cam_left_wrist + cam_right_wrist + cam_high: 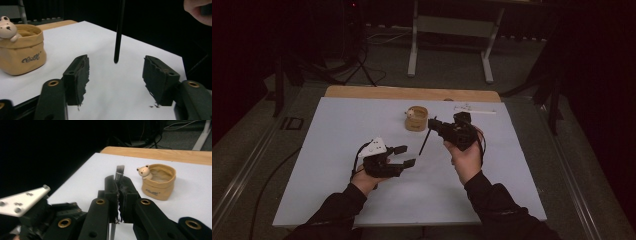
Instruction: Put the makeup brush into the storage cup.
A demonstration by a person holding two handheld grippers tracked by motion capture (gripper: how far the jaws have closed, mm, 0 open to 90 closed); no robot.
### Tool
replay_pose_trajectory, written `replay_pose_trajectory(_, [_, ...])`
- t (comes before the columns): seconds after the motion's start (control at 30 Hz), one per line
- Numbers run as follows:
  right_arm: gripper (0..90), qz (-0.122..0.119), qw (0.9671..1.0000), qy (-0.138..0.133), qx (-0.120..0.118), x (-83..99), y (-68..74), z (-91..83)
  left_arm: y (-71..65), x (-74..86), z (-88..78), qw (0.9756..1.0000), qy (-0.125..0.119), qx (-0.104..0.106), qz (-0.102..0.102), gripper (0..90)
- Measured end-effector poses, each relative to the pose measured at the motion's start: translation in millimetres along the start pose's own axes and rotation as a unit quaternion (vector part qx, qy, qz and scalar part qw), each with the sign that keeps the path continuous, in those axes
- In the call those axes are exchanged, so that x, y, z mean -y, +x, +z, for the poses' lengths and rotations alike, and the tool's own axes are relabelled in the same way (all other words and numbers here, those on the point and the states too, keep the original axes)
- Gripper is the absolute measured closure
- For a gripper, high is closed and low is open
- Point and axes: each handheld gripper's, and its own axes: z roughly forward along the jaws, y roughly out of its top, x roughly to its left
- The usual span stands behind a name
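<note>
**Brush held upright over the white sheet**

The right gripper (435, 125) has its jaws pressed together on a thin black brush (425, 142), whose bristle tip pokes up between the pads (119, 171) while the handle hangs down and to the left, its end close above the white sheet (337, 125). The left gripper (406, 156), nearer and to the left, has its jaws spread wide and grips nothing; the handle's end (117, 42) shows beyond the gap. A tan pot (416, 119) (a small bear figure (144, 172) perches on its rim) stands farther back, near the right gripper.
</note>
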Motion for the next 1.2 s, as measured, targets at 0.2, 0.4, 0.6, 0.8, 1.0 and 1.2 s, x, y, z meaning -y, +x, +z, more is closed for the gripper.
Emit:
replay_pose_trajectory(0.2, [86.1,-0.037,0.9992,0.010,0.008,-1.8,-3.3,-1.2,-0.6,-5.4,-10.0,0.9998,0.002,0.001,0.018,22.9])
replay_pose_trajectory(0.4, [86.1,-0.067,0.9973,0.027,0.011,-1.2,-6.4,-0.1,-0.9,-8.7,-17.9,0.9998,0.019,-0.001,0.003,3.9])
replay_pose_trajectory(0.6, [86.1,-0.095,0.9948,0.031,0.021,-1.7,-10.9,1.3,2.5,-7.2,-32.1,0.9996,0.018,-0.020,-0.003,1.3])
replay_pose_trajectory(0.8, [86.1,-0.100,0.9944,0.027,0.023,-6.0,-15.0,2.2,4.9,-1.2,-49.9,0.9992,0.012,-0.039,-0.003,1.3])
replay_pose_trajectory(1.0, [86.0,-0.106,0.9937,0.021,0.028,-13.8,-16.2,3.2,8.0,6.3,-65.3,0.9987,-0.005,-0.050,-0.002,1.3])
replay_pose_trajectory(1.2, [86.0,-0.114,0.9929,0.018,0.029,-19.4,-18.1,7.6,10.4,13.6,-72.0,0.9983,-0.019,-0.056,-0.004,1.4])
